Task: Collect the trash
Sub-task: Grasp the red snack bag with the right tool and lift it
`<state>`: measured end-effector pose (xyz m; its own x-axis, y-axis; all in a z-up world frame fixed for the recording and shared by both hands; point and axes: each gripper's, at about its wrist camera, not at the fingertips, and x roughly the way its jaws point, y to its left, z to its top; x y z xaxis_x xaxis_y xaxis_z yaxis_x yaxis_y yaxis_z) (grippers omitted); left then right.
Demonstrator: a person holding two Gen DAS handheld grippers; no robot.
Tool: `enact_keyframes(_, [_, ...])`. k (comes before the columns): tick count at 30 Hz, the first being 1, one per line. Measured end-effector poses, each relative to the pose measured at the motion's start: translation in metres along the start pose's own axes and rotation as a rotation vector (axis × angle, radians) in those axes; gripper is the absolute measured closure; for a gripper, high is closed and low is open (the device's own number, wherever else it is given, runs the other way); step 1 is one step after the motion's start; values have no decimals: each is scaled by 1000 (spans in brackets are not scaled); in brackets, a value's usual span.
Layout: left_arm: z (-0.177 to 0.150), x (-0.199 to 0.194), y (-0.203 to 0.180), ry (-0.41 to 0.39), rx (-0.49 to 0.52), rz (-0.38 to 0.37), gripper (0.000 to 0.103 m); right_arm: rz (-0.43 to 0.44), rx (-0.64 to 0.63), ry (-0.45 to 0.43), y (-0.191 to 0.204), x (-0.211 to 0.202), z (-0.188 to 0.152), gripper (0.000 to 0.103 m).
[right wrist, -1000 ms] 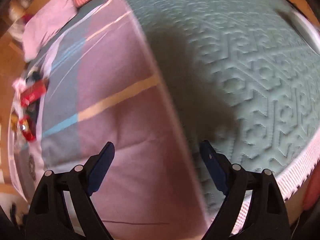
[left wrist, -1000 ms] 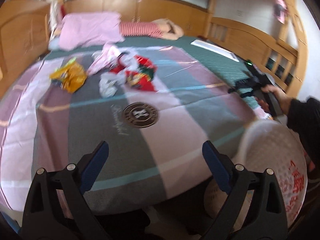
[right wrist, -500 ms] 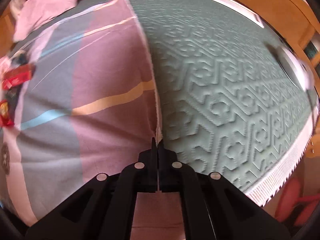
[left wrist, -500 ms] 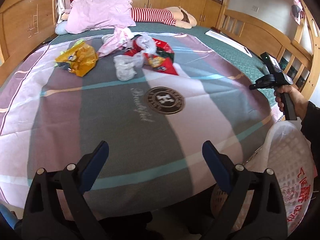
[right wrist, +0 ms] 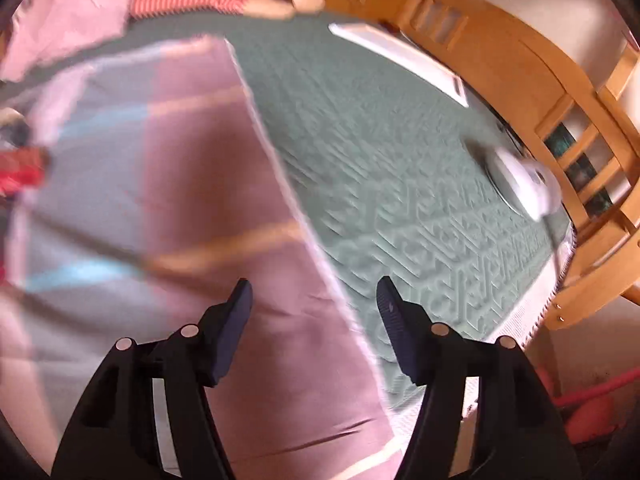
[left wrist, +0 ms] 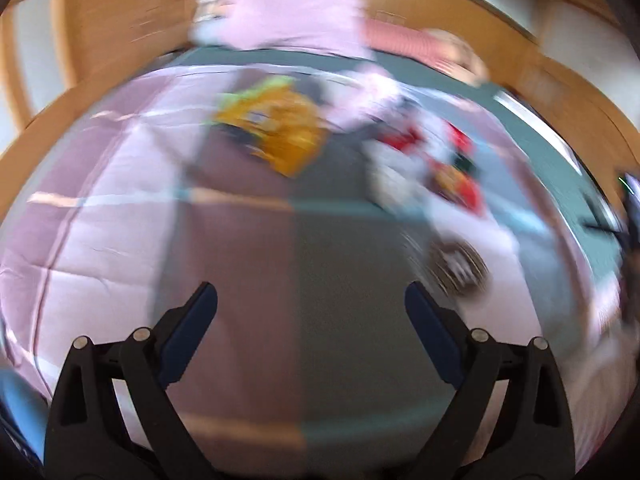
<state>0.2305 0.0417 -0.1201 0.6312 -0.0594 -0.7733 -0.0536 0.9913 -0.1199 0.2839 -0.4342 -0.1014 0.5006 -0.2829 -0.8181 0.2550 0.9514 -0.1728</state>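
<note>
Two handheld grippers hover above a wide bed inside a wooden frame, and both camera views are blurred. The left gripper (left wrist: 311,308) is spread wide and holds nothing; its two blue-padded fingers (left wrist: 188,340) frame a grey and mauve striped blanket (left wrist: 120,240) that covers most of the bed. It is raised above the blanket's near edge and points across it toward the far end of the bed. The trash lies on the far half of the blanket, well apart from this gripper: a crumpled yellow-orange snack bag (left wrist: 280,136) toward the far left, and to its right a loose cluster of red wrappers (left wrist: 456,168) mixed with white crumpled plastic (left wrist: 392,176). Its position, level and aimed at the pile with room between the fingers, suggests an approach toward the nearest piece rather than a grasp. The right gripper (right wrist: 314,306) is partly spread, narrower than the left, and also empty; it hangs over the blanket's right edge, where the green quilted mattress cover (right wrist: 400,184) is exposed. From there the red wrappers show only at the far left of its view. A pink pillow (left wrist: 292,16) lies at the head of the bed. No bin or bag for the trash is visible.
</note>
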Motion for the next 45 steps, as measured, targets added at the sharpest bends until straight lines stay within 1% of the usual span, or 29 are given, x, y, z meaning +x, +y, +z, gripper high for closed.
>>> enact_keyframes(2, [21,13,11,-15,-48,23,9,150,-43,-18,42,-20,10,39])
enact_keyframes(3, [28,19,15,-31,-53,56,9,202,-72,-19,64,-27,12,39])
enact_keyframes(4, [32,27,19,-44,-54,113,9,265,-111,-14,92,-32,15,39])
enact_keyframes(5, [32,34,24,-28,-65,159,9,329,-147,-3,119,-35,18,39])
enact_keyframes(7, [28,43,33,18,-105,178,14,417,-194,21,168,-34,21,39])
enact_keyframes(8, [27,44,37,25,-120,183,25,432,-212,33,193,-29,21,39])
enact_keyframes(9, [25,44,41,26,-138,187,31,431,-225,49,213,-22,22,39])
enact_keyframes(11, [24,39,51,7,-168,180,31,423,-219,116,247,0,22,39])
enact_keyframes(13, [23,39,57,4,-197,180,30,446,-176,164,262,20,22,41])
enact_keyframes(14, [23,43,61,19,-212,178,28,480,-160,180,269,22,17,49])
enact_keyframes(15, [21,47,65,41,-228,174,27,510,-159,197,276,21,13,65])
enact_keyframes(16, [19,54,70,77,-250,173,27,529,-178,200,283,17,7,74])
enact_keyframes(18, [13,67,80,155,-290,193,27,533,-248,182,297,4,1,84])
enact_keyframes(19, [9,74,87,194,-320,199,27,570,-267,194,300,-4,-3,84])
enact_keyframes(20, [8,73,89,189,-331,195,27,625,-275,225,303,-12,-8,85])
enact_keyframes(22, [9,67,88,158,-320,218,27,693,-316,279,310,-23,-19,85])
enact_keyframes(23, [9,67,88,158,-317,225,26,715,-357,300,315,-31,-27,85])
enact_keyframes(24, [8,67,89,161,-329,210,26,724,-397,316,319,-38,-35,85])
enact_keyframes(27, [10,58,94,111,-387,140,23,732,-409,312,313,-56,-45,86])
enact_keyframes(29, [14,50,88,50,-392,120,20,704,-373,255,295,-73,-44,86])
enact_keyframes(31, [21,51,71,20,-332,84,19,683,-314,217,277,-82,-42,86])
enact_keyframes(32, [26,54,57,17,-278,63,18,669,-279,196,262,-85,-44,85])
enact_keyframes(34, [34,65,31,24,-186,-4,16,621,-227,156,239,-93,-49,85])
enact_keyframes(35, [38,73,12,33,-122,-53,16,595,-187,139,225,-96,-52,85])
enact_keyframes(38, [37,86,-27,47,21,-83,14,599,-79,133,197,-102,-69,85])
enact_keyframes(40, [32,100,-49,84,103,-98,16,594,-20,126,188,-108,-86,85])
enact_keyframes(42, [28,106,-55,97,123,-131,36,587,22,130,174,-109,-97,85])
enact_keyframes(43, [27,106,-57,92,122,-154,40,582,43,130,171,-109,-102,85])
enact_keyframes(45, [26,102,-59,87,128,-188,65,581,96,128,163,-105,-112,85])
